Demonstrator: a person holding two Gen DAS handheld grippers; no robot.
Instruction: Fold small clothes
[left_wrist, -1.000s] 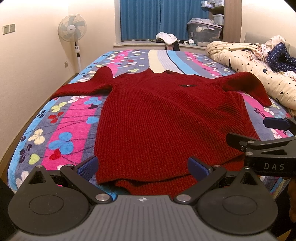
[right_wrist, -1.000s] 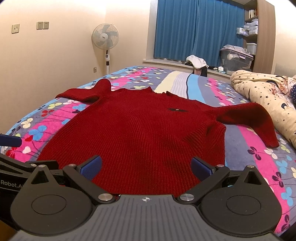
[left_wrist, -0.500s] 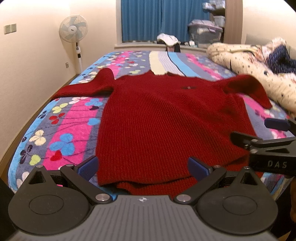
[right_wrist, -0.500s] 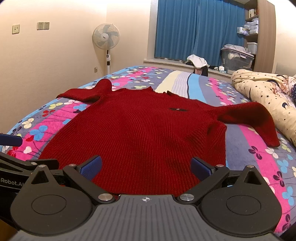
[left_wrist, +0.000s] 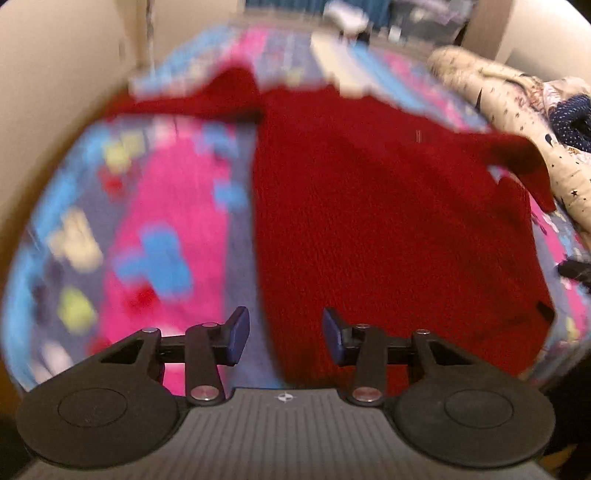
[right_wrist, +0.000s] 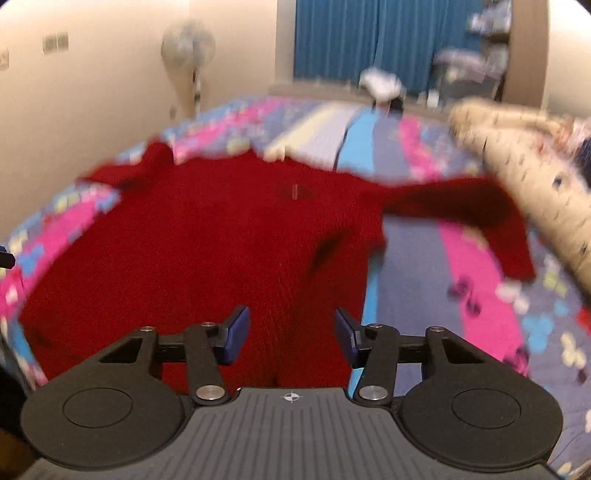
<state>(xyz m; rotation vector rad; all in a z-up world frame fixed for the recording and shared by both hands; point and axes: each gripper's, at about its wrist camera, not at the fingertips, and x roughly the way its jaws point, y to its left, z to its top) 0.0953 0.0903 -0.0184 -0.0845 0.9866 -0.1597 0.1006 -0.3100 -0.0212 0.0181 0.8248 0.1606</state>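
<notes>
Both grippers have swung forward and tipped down over the red knit sweater (left_wrist: 388, 221) since a second ago, and their jaws, then spread wide, are now about half open and closing. On the left wrist view the left gripper (left_wrist: 285, 334) hangs above the sweater's lower left edge, the hem showing between its blue pads (left_wrist: 238, 332), which do not press on the knit. On the right wrist view the right gripper (right_wrist: 291, 336) hangs over the lower right part of the sweater, red knit visible between its jaws, unpinched. The sweater lies flat, front up, sleeves spread to either side, on the bed's floral bedspread (right_wrist: 476, 280). A star-print duvet (left_wrist: 517, 110) lies bunched along the bed's right side. Blue curtains (right_wrist: 369, 40) hang beyond; a standing fan (right_wrist: 188, 48) stands by the wall, blurred.
</notes>
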